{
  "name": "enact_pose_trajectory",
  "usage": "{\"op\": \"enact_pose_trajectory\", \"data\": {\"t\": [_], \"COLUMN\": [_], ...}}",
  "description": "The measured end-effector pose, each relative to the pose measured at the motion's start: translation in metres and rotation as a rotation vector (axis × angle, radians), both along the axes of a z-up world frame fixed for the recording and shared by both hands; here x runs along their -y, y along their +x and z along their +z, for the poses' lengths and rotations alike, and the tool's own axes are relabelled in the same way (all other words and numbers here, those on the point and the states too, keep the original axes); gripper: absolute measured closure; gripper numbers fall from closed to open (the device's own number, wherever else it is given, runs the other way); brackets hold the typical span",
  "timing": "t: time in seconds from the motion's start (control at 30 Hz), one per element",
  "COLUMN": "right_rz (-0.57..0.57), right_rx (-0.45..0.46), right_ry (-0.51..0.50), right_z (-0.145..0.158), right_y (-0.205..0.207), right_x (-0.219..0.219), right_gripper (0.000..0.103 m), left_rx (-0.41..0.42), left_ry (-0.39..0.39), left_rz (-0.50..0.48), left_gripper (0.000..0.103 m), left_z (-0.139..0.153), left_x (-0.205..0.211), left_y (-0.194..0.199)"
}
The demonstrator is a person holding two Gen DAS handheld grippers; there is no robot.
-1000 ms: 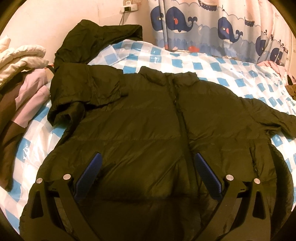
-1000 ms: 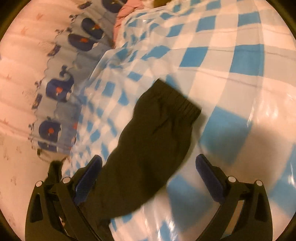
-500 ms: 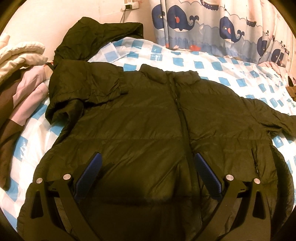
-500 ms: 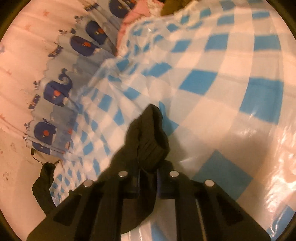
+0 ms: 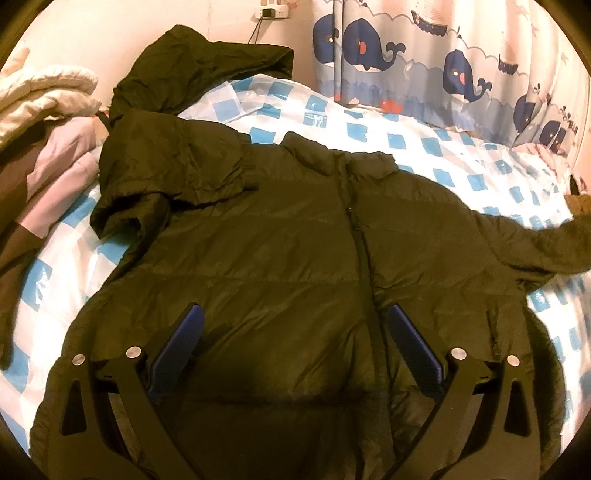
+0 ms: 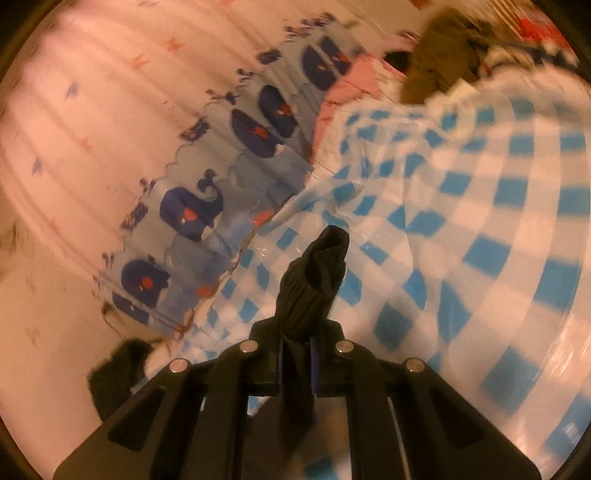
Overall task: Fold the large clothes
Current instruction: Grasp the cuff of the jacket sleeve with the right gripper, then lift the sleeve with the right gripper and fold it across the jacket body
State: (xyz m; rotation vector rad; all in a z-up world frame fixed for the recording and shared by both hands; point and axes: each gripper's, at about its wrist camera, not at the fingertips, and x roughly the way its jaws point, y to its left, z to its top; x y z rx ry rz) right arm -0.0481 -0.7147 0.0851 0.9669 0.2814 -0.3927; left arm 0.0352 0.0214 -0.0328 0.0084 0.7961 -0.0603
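Note:
A large dark puffer jacket [image 5: 280, 258] lies front-up on the blue-and-white checked bed cover [image 5: 436, 147], zipper down the middle. Its left sleeve [image 5: 173, 177] is folded over the chest. Its right sleeve [image 5: 546, 247] stretches to the right edge and is lifted off the cover. My left gripper [image 5: 291, 343] hovers open over the jacket's lower front, nothing between its blue pads. In the right wrist view my right gripper [image 6: 295, 354] is shut on the sleeve cuff [image 6: 314, 284], which sticks up bunched above the jaws, raised over the cover [image 6: 480, 229].
A whale-print curtain [image 5: 424, 66] hangs behind the bed. A second dark garment [image 5: 199, 66] lies at the back left by a wall socket [image 5: 273, 13]. Cream and pink clothes [image 5: 48, 140] are piled at the left. A brown garment [image 6: 436, 48] lies far off.
My right gripper closed on the sleeve cuff and lifted it off the bed cover. The left gripper stayed open and almost still over the jacket.

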Motion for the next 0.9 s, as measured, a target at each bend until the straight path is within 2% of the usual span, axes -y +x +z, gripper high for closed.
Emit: {"op": "enact_pose_trajectory", "data": {"t": [0.1,0.27,0.4,0.53,0.73,0.9], "right_rz": [0.002,0.097,0.226,0.378,0.562,0.68], "right_rx": [0.063,0.154,0.195,0.219,0.236,0.226], "right_ry": [0.039,-0.041,-0.092,-0.123,-0.143,-0.142], "right_z": [0.009,0.067,0.101,0.122,0.131,0.118], "right_y": [0.01,0.055,0.104,0.155,0.215,0.251], "right_x": [-0.018,-0.075,-0.145,-0.227,-0.344,-0.427], "right_gripper": [0.092,0.092,0.092,0.092,0.092,0.092], "left_rx": [0.008,0.01,0.001,0.016,0.029,0.037], "left_ry": [-0.026,-0.113,-0.18,-0.182,-0.22,-0.261], "left_rz": [0.015,0.056,0.088,0.1,0.116,0.14], "left_gripper": [0.007,0.007,0.007,0.007,0.007,0.007], "left_z": [0.007,0.018,0.022,0.028,0.035,0.039], "left_x": [-0.01,-0.039,-0.064,-0.083,-0.112,-0.136], "left_y": [-0.001,-0.004,-0.005,-0.012,-0.021,-0.023]}}
